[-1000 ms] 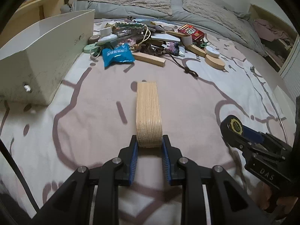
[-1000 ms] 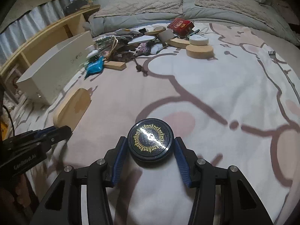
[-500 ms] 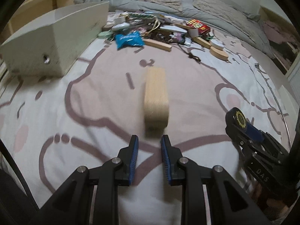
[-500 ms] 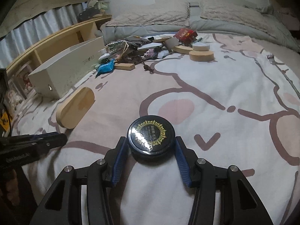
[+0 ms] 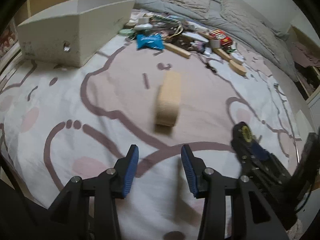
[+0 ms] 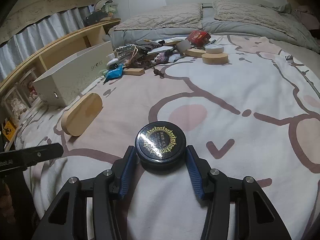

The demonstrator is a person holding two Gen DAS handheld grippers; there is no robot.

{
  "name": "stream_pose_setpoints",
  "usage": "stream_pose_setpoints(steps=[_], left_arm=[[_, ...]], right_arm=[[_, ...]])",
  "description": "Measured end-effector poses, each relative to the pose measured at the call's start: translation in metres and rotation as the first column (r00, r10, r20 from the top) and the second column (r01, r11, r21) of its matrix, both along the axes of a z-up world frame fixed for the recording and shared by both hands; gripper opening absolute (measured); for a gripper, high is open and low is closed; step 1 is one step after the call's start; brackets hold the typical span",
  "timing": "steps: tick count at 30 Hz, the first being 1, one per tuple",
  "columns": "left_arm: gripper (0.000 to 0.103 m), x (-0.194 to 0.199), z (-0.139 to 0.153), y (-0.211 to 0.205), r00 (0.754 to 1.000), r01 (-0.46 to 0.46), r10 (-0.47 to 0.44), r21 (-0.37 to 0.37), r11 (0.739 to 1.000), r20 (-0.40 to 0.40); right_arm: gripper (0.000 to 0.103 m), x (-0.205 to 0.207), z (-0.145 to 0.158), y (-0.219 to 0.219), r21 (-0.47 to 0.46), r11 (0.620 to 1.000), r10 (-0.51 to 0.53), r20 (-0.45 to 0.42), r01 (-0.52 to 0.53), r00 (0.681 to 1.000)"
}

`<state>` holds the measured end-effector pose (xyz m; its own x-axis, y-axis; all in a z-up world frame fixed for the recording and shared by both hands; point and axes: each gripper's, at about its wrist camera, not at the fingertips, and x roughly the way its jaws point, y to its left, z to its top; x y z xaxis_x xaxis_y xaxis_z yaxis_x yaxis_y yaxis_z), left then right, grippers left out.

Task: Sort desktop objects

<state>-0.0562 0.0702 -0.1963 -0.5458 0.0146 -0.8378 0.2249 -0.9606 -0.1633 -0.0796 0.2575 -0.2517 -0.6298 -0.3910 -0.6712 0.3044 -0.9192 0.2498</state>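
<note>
Rounded wooden block (image 5: pixel 168 100) lying ahead of the left gripper (image 5: pixel 159 163), jaws just opening, nothing between, right gripper (image 6: pixel 161 161) clamping black gold-patterned round tin (image 6: pixel 160 143)

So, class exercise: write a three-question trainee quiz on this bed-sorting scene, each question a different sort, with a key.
1. True or false: the left gripper grips the oval wooden block.
2. What sits between the right gripper's blue pads?
A. blue snack packet
B. round black tin
C. red box
3. Fill in: the white box reads "SH_ES" on its side; which side of the wooden block is it on in the right wrist view?

Key
1. False: its jaws have just been opening, with nothing between them, and the block lies on the blanket ahead.
2. B, the round black tin.
3. Behind it, to the left.
</note>
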Motion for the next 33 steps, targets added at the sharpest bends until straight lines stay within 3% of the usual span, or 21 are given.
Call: stream_pose_setpoints(steps=[4,10,13,15,16,18,23,26,33], left_arm=[[0.057,-0.006,0.009,0.004,0.999,-0.015,0.015,-0.003,1.000,-0.038],[0.058,-0.025,0.008,-0.014,0.997,-0.059,0.059,0.014,0.998,-0.039],[0.058,-0.028,0.003,-0.021,0.998,-0.060,0.060,0.007,0.998,-0.027],[0.058,-0.029,-0.001,-0.028,0.998,-0.066,0.066,0.021,0.998,-0.019],[0.058,-0.029,-0.002,-0.034,0.997,-0.077,0.077,0.033,0.997,-0.020],[0.058,-0.030,-0.002,-0.042,0.995,-0.095,0.096,0.045,0.995,-0.023],[0.058,-0.030,-0.004,-0.063,0.989,-0.145,0.146,0.038,0.989,-0.026],[0.058,-0.028,-0.007,-0.071,0.987,-0.162,0.163,0.074,0.984,-0.008],[0.059,-0.026,-0.010,-0.060,0.996,-0.086,0.086,0.113,0.990,0.004]], right_arm=[[0.051,0.002,0.001,-0.001,0.008,1.000,-0.004,-0.006,0.004,1.000],[0.051,0.008,0.002,-0.005,0.041,0.999,-0.031,-0.028,0.032,0.999],[0.061,0.010,0.002,-0.006,0.033,0.999,-0.020,-0.027,0.021,0.999],[0.086,0.011,0.003,-0.015,0.063,0.997,0.036,-0.020,-0.034,0.999],[0.090,0.012,0.003,-0.020,0.084,0.995,0.049,-0.020,-0.047,0.999],[0.092,0.016,0.003,-0.027,0.140,0.989,0.052,-0.027,-0.048,0.998],[0.093,0.014,0.002,-0.024,0.113,0.993,0.031,-0.016,-0.029,0.999],[0.103,0.014,0.003,-0.027,0.107,0.993,0.041,0.000,-0.041,0.999],[0.103,0.021,0.003,-0.036,0.169,0.986,0.007,-0.007,-0.005,1.000]])
